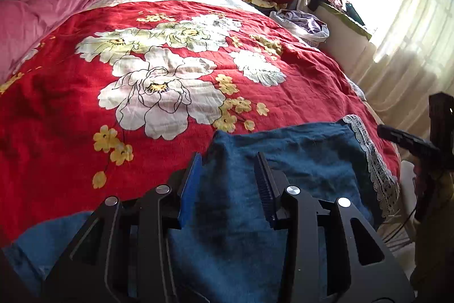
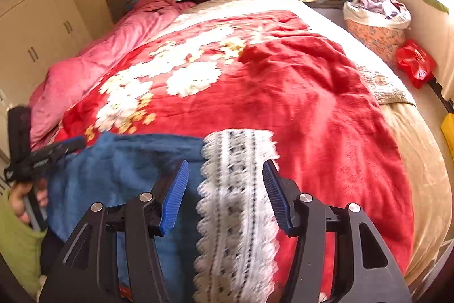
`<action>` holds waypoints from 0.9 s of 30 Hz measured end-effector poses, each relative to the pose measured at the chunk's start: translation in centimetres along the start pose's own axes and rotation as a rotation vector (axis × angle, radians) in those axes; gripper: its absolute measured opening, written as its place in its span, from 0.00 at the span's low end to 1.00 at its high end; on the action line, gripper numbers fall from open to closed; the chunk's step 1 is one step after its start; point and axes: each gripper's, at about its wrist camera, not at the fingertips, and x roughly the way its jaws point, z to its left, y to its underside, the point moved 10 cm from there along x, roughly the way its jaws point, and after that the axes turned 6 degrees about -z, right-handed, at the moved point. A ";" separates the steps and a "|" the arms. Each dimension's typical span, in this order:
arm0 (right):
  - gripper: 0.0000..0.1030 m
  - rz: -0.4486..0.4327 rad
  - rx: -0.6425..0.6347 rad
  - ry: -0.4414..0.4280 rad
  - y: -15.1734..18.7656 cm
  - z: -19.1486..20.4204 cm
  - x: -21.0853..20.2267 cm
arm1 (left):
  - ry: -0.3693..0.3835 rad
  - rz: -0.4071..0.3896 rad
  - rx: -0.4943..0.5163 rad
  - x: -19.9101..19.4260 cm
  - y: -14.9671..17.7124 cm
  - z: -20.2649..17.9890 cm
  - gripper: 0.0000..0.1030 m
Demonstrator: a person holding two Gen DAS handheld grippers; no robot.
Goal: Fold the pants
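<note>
No readable writing anywhere. Left gripper (image 1: 228,169) and right gripper (image 2: 225,175) both stand apart over blue lace-trimmed fabric pants (image 1: 298,149) (untouched by pads).

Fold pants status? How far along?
Early. Done: blue pants laid on the red bedspread. In hand: nothing clamped; left gripper jaws open over the blue cloth, right gripper jaws open astride the lace hem. Left: no compact folded stack visible, so folds remain.
</note>
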 end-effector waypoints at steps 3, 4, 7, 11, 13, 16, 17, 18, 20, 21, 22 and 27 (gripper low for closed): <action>0.51 0.048 0.051 -0.005 -0.9 -2.1 2.6 | -0.034 0.018 0.034 0.4 1.7 -0.3 0.34; 0.51 0.071 0.059 -0.004 -0.8 -2.7 3.7 | -0.055 0.031 0.046 0.9 2.3 -0.1 0.35; 0.45 0.122 0.087 -0.048 0.2 -2.7 6.3 | -0.080 0.062 0.046 2.0 3.7 0.7 0.36; 0.31 0.116 0.027 -0.067 1.1 -1.3 6.8 | -0.085 0.056 0.044 2.3 3.9 1.0 0.37; 0.24 0.095 0.004 -0.074 1.1 -0.7 6.3 | -0.084 0.047 0.038 2.2 3.9 1.1 0.37; 0.19 0.027 -0.051 -0.050 0.0 -0.1 4.6 | -0.100 0.027 0.025 1.8 3.8 1.1 0.37; 0.19 -0.012 -0.064 -0.047 -0.9 0.0 3.6 | -0.110 0.023 0.024 1.7 3.7 1.2 0.37; 0.18 -0.047 -0.068 -0.047 -2.0 0.1 2.6 | -0.119 0.018 0.022 1.7 3.6 1.3 0.37; 0.18 -0.075 -0.082 -0.038 -3.7 0.0 1.9 | -0.136 0.011 0.010 1.7 3.4 1.7 0.37; 0.18 -0.069 -0.101 -0.019 -4.0 -0.2 2.3 | -0.140 0.009 0.004 1.8 3.3 1.9 0.37; 0.18 -0.046 -0.127 0.003 -3.9 -0.3 3.1 | -0.146 0.010 0.000 1.8 3.3 2.0 0.37; 0.19 0.087 -0.179 0.077 -0.4 -1.7 8.4 | -0.135 0.010 -0.011 2.0 3.6 2.4 0.38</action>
